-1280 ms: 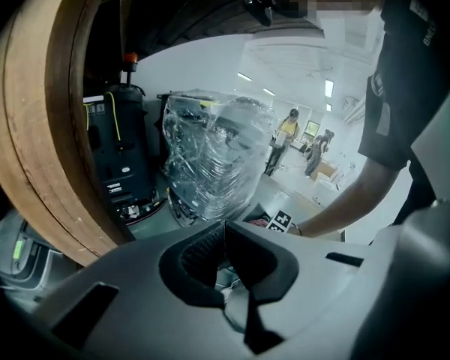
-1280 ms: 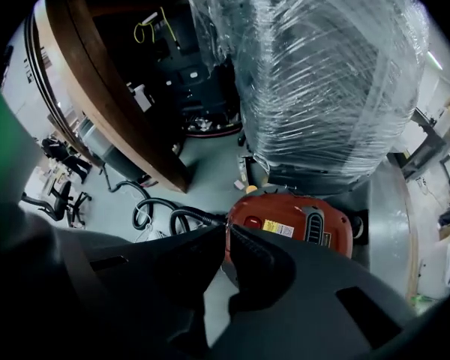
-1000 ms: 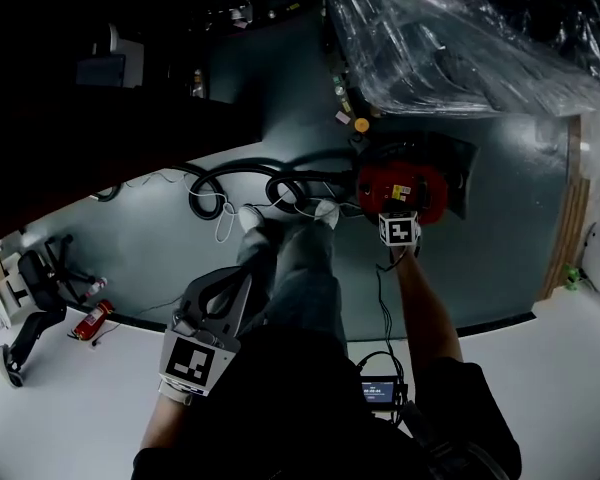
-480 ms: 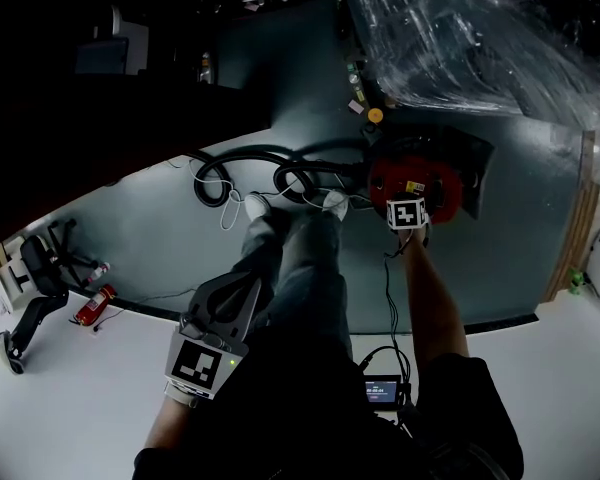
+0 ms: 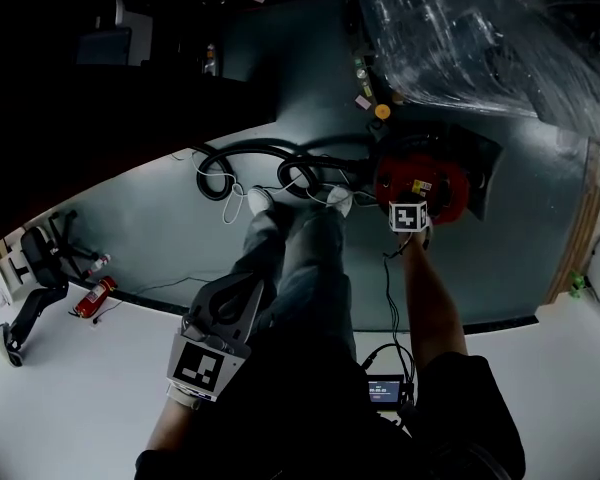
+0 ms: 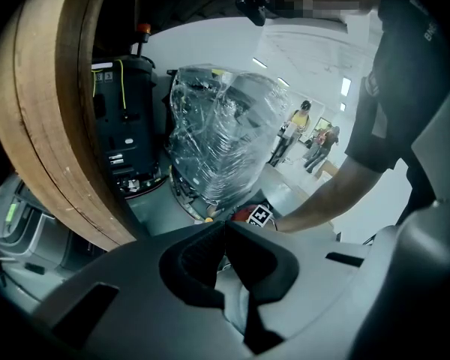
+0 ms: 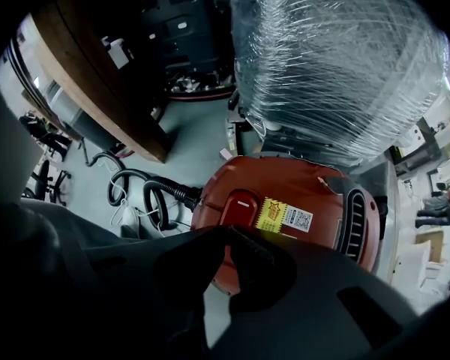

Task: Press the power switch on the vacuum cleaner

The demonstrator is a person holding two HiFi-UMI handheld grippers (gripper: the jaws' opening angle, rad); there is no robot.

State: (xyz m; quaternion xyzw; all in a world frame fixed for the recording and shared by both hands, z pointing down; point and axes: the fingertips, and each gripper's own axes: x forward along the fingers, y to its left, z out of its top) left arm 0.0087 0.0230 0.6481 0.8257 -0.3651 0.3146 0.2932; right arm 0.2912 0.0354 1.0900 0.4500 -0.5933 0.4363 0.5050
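The red vacuum cleaner (image 5: 425, 181) (image 7: 300, 193) sits on the grey floor beside a plastic-wrapped load. Its power switch (image 7: 239, 205), a raised red button, lies next to a yellow sticker (image 7: 273, 214). My right gripper (image 5: 408, 214) (image 7: 226, 229) is shut, with nothing between its jaws. The tips are close over the vacuum's top, at the near edge of the switch; whether they touch it I cannot tell. My left gripper (image 5: 228, 296) (image 6: 223, 223) is shut and empty, held low by the person's legs, far from the vacuum.
A black hose (image 5: 248, 160) (image 7: 146, 190) and a white cable coil on the floor left of the vacuum. The wrapped load (image 5: 480, 38) (image 7: 337, 66) rises behind it. A wooden round edge (image 6: 52, 126) stands left. A fire extinguisher (image 5: 92, 297) lies far left.
The view has shifted a little. My right gripper has stayed at the vacuum's near edge, edging slightly closer over its top. The left gripper has hardly moved.
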